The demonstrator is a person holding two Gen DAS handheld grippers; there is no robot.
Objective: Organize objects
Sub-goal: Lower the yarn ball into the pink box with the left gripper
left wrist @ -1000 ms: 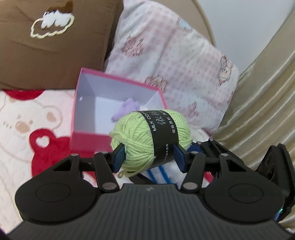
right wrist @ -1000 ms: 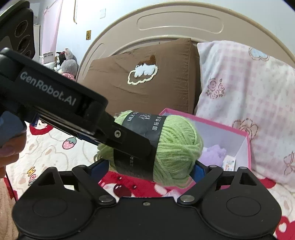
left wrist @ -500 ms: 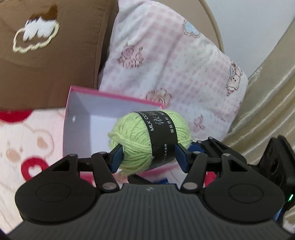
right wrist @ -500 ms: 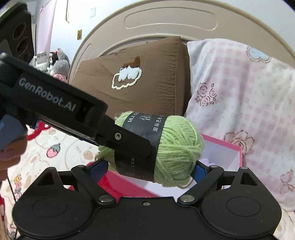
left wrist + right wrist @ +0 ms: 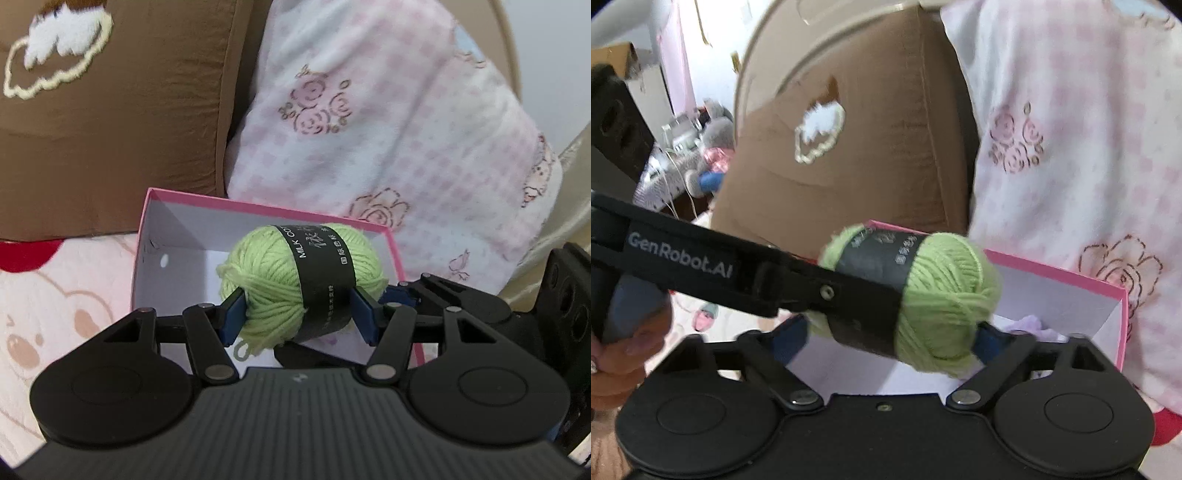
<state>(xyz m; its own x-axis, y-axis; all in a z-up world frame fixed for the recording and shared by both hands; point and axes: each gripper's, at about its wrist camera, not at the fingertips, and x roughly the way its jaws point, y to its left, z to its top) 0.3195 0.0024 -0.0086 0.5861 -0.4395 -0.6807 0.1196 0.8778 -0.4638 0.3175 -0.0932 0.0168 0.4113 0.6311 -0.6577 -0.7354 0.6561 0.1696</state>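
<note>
Left claw [image 5: 297, 314] pinches green yarn [image 5: 303, 280] above pink box [image 5: 258, 210]; right claw [image 5: 886, 338], jaws just closing, spread around yarn.

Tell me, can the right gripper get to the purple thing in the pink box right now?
Probably not yet. The green yarn ball, held by the left gripper, hangs between the right gripper's open fingers, just in front of the purple thing in the pink box. Its jaws have just been closing.
</note>
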